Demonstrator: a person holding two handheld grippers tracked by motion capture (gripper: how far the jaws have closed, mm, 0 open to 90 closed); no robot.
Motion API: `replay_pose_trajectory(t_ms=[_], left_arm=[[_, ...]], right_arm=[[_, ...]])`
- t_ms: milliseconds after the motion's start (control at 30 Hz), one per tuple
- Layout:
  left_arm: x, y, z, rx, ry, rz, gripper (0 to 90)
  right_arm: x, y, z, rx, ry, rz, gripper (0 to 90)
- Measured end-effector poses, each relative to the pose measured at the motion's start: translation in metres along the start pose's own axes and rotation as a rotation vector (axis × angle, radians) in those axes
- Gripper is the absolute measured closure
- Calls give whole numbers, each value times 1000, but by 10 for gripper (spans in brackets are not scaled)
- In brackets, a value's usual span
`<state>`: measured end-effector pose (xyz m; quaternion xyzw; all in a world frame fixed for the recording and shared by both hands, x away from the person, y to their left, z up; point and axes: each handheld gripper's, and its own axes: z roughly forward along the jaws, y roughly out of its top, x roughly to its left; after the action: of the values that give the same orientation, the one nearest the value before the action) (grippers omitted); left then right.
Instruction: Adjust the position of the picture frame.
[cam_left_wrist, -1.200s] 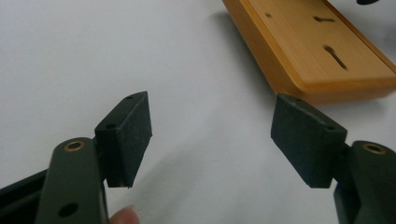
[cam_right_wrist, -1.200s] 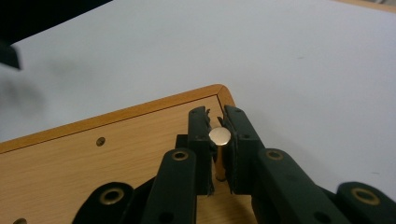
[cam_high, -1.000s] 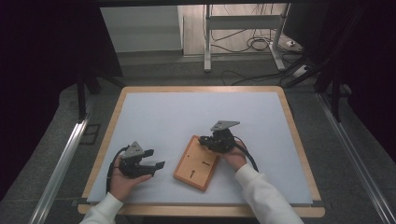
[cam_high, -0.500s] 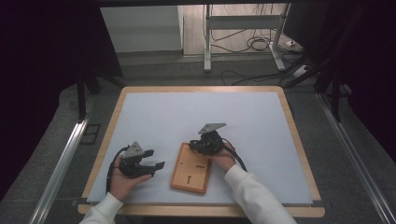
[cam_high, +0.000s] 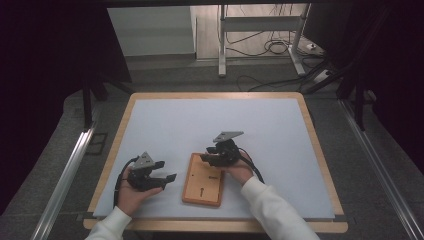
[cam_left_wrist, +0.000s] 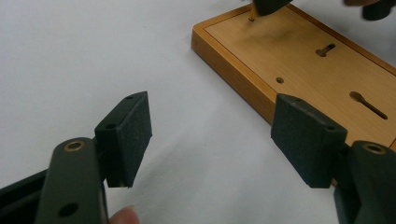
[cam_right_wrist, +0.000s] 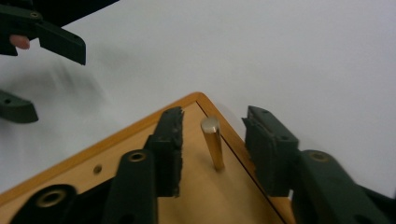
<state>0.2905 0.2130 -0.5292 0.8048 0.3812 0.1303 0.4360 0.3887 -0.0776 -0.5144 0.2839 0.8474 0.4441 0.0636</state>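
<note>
A flat wooden board (cam_high: 204, 186) with slots and small holes lies on the white table near the front edge. A short brass peg (cam_right_wrist: 213, 142) stands upright in the board's corner. My right gripper (cam_high: 210, 159) is over that corner. Its jaws have just been opening; the peg stands between them and the pads (cam_right_wrist: 170, 140) are clear of it. My left gripper (cam_high: 164, 171) rests open on the table just left of the board, pointing at the board's edge (cam_left_wrist: 233, 70), with nothing between its pads (cam_left_wrist: 128, 135).
The white table has a wooden rim (cam_high: 215, 95) all round. Metal rails (cam_high: 65, 175) run along both sides. A metal stand and cables (cam_high: 270, 47) are on the floor beyond the far edge. Broad white surface lies behind the board.
The board has swung from tilted to nearly square with the front edge and shifted slightly left. My right gripper moved left with it and has opened off the peg. The left gripper stayed still.
</note>
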Motion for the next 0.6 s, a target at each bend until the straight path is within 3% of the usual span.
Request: replay_pose_trajectory(t_ms=[100, 167, 233, 367, 400, 533, 600], left_arm=[[-1, 0, 0, 1, -2, 3, 290], [-1, 0, 0, 2, -1, 4, 290], [-3, 0, 1, 4, 0, 6, 290], [-3, 0, 1, 8, 0, 7, 290], [-4, 0, 1, 8, 1, 8, 290], [-3, 0, 3, 12, 1, 7, 290], [-4, 0, 3, 10, 1, 8, 290]], right_arm=[[3, -8, -25, -12, -57, -11, 436], [4, -11, -33, -12, -67, -5, 433], [6, -25, -55, -6, -85, 0, 452], [10, -41, -74, 0, -60, 26, 553], [14, -53, -86, -3, -50, 24, 668], [24, -71, -102, 0, -15, 4, 891], [32, -74, -105, 6, 12, -12, 900]])
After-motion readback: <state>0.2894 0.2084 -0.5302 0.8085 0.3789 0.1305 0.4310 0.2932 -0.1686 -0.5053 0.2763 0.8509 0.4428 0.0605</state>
